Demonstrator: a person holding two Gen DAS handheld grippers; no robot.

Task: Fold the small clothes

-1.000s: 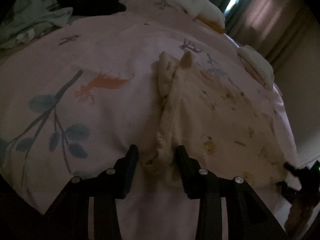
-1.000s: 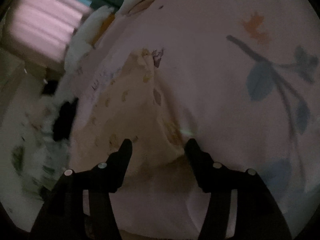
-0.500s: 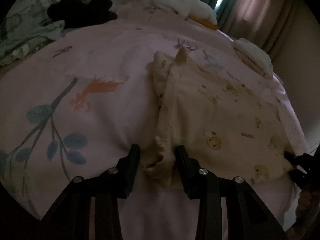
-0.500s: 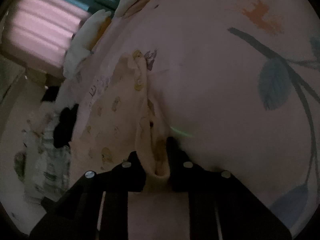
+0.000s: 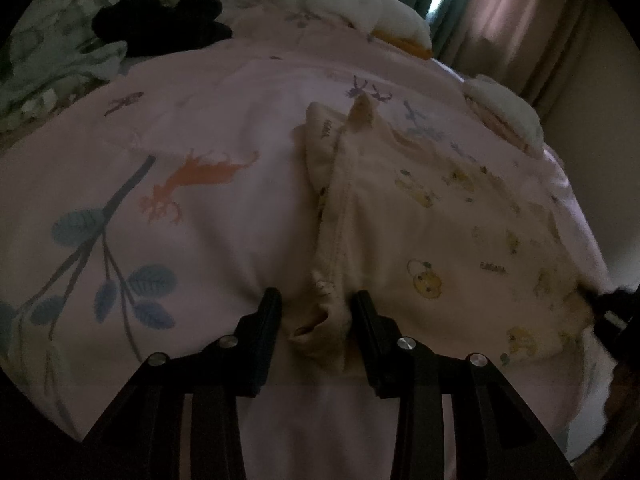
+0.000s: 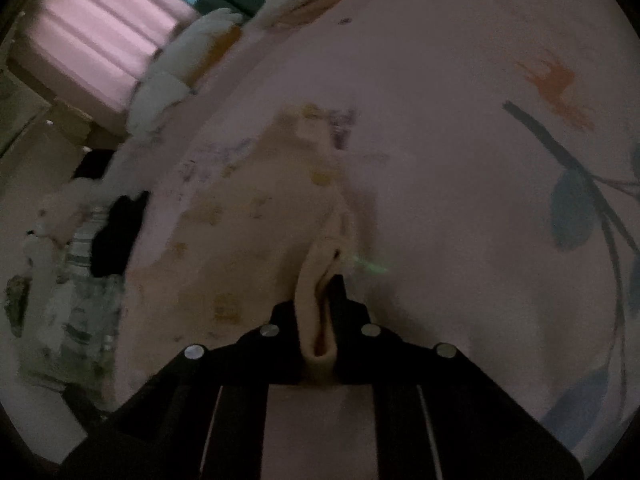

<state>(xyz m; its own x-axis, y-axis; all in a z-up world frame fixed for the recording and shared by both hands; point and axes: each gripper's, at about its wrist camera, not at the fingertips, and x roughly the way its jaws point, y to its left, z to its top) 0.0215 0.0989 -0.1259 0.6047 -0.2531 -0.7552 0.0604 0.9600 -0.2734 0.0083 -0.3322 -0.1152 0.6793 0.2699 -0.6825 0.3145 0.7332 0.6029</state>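
Observation:
A small cream garment with yellow bear prints (image 5: 432,232) lies on the pink bedsheet (image 5: 224,128). My left gripper (image 5: 316,300) stands open around the garment's near left corner, a bunched fold between its fingers. My right gripper (image 6: 320,292) is shut on the garment's other corner (image 6: 316,280), with cream cloth pinched between the fingers. The right gripper also shows dark at the right edge of the left wrist view (image 5: 616,308). The garment (image 6: 240,216) stretches away from the right gripper in its blurred view.
A black garment (image 5: 160,24) and a green patterned cloth (image 5: 48,64) lie at the far left of the bed. White folded items (image 5: 360,8) and another white pile (image 5: 504,112) sit near the curtains. The bed edge runs along the right.
My right gripper closed on the garment's corner and now holds it. My left gripper stayed open around the other corner, moving slightly closer to the cloth.

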